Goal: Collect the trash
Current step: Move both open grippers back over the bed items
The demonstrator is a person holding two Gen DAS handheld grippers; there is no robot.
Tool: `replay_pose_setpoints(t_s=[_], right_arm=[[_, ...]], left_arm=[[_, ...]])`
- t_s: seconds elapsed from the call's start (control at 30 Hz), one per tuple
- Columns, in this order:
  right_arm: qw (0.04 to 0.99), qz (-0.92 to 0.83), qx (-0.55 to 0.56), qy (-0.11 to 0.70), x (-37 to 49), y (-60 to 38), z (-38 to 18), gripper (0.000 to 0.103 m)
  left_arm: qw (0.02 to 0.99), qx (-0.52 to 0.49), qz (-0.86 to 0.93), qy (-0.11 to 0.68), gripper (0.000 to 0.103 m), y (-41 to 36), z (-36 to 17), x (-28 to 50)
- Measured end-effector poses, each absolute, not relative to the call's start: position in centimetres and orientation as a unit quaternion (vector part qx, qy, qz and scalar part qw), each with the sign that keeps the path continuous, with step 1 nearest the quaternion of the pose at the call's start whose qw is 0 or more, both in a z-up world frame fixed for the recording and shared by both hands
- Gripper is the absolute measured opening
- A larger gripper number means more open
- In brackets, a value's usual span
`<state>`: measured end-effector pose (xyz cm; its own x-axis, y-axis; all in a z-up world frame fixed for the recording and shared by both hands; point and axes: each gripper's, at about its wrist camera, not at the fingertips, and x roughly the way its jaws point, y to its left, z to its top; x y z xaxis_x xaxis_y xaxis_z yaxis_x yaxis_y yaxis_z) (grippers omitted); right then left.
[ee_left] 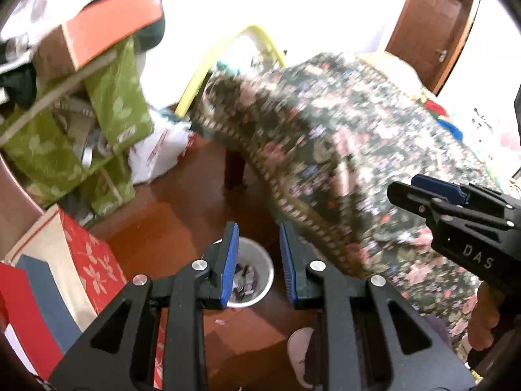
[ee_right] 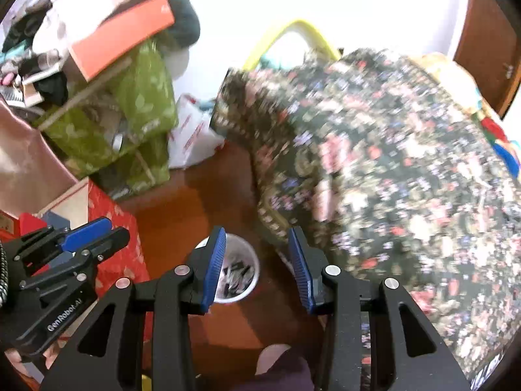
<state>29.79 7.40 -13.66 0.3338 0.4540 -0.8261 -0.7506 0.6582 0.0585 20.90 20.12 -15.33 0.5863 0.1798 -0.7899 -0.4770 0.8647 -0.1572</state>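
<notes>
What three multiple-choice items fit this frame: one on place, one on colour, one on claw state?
1. The trash bin stands:
A. on the bed
B. on the floor beside the floral bedspread
C. on the box pile

2. The claw pads are:
A. blue
B. white
C. green

3. The left claw and right claw are:
A. both open, empty
B. both holding wrappers
C. one gripping the bin

Key: B, the bin sits on brown floor by the bed's edge; A, the pads show blue; A, only gaps show between pads.

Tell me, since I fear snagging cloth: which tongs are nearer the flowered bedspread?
Right. The right tongs hang in front of the flowered bedspread; the left tongs sit farther off, in front of the red floral box.
</notes>
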Motion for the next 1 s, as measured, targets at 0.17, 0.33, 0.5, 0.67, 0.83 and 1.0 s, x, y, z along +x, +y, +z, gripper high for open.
replay_pose_setpoints(t_s=[0.17,0.33,0.5,0.67,0.83,1.0], right_arm=[[0.831,0.363,-0.147,0.394,29.5,3.9,-10.1,0.037],[0.862,0.345,-0.119,0.353,29.6,-0.1,-6.7,0.037],[0.889,0.319,-0.095,0.315,30.3,-4.1,-3.9,0.037],[0.911,0.286,-0.076,0.288,31.8,-8.1,-1.8,0.037],[0.926,0.253,-0.072,0.272,34.0,-12.0,-0.6,0.044],[0.943,0.208,-0.066,0.25,36.8,-16.2,-0.3,0.077]], left_arm=[[0.899,-0.15,0.175,0.373,0.024,16.8,-10.9,21.3],[0.92,-0.124,0.149,0.342,0.024,13.4,-7.3,22.2],[0.934,-0.099,0.12,0.321,0.028,9.7,-4.7,24.4],[0.943,-0.083,0.103,0.305,0.063,6.5,-3.3,27.2],[0.951,-0.072,0.084,0.29,0.069,3.4,-2.6,30.9],[0.951,-0.073,0.055,0.295,0.081,0.7,-3.2,35.8]])
